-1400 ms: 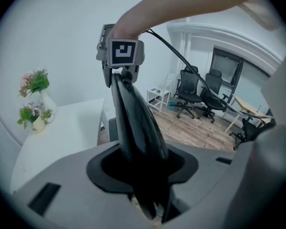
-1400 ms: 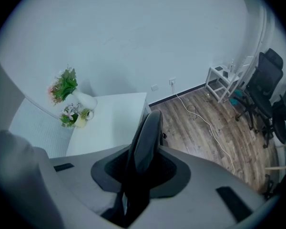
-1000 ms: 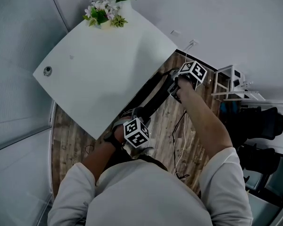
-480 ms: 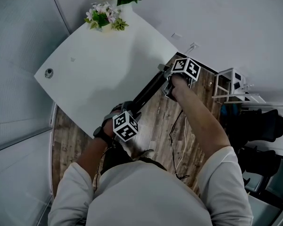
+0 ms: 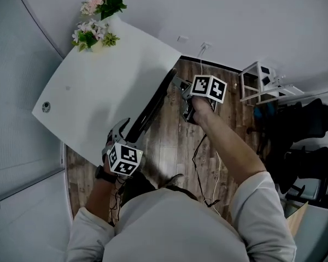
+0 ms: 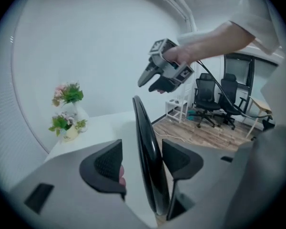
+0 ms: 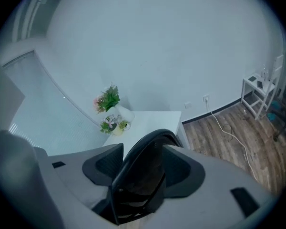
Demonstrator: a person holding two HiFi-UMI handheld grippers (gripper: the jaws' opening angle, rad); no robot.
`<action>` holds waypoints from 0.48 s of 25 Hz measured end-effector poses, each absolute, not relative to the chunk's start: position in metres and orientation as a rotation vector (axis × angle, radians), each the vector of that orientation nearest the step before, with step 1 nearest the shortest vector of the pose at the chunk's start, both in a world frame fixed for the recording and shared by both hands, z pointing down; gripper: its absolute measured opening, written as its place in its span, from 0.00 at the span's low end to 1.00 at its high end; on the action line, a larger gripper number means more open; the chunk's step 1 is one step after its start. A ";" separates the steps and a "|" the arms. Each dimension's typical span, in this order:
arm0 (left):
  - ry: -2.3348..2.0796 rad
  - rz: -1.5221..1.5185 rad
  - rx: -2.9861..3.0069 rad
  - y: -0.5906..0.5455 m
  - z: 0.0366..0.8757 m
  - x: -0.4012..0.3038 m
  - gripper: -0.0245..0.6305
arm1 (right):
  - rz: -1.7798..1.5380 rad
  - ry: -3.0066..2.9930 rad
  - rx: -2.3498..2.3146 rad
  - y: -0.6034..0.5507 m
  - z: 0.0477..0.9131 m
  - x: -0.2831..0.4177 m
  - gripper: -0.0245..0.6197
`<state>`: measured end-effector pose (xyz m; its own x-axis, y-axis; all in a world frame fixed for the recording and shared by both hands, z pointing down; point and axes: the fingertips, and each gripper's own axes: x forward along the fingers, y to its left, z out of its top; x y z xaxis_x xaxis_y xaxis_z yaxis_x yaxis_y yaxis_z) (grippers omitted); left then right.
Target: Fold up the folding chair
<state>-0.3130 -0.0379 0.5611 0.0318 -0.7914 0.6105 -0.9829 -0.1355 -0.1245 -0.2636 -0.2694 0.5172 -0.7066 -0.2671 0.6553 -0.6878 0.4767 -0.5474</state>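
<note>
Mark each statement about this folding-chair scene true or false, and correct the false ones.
1. The folding chair is folded flat beside the white table. True.
2. The flowers rest on the folded chair. False: they stand on the table's far corner.
3. The left tongs and the right tongs each have part of the chair between their jaws. True; both pairs of jaws are opening.
4. The left tongs are at the chair's end nearer the wall. False: the right tongs are there, and the left tongs are at the end nearer the person.
</note>
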 end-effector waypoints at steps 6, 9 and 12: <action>-2.039 0.701 2.050 -0.062 0.474 -0.284 0.43 | 0.739 -2.506 0.852 -0.245 0.451 -0.150 0.36; -2.015 0.632 2.147 -0.082 0.448 -0.239 0.39 | 0.529 -2.591 0.958 -0.230 0.420 -0.080 0.33; -1.935 0.603 2.281 -0.103 0.432 -0.186 0.35 | 0.366 -2.623 1.117 -0.212 0.396 -0.005 0.31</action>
<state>-0.1856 -0.1026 0.4322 0.1194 -0.9284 0.3519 -0.9639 -0.1933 -0.1829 -0.0048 -0.2118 0.3959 -0.6677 -0.6632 0.3382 -0.7304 0.6714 -0.1253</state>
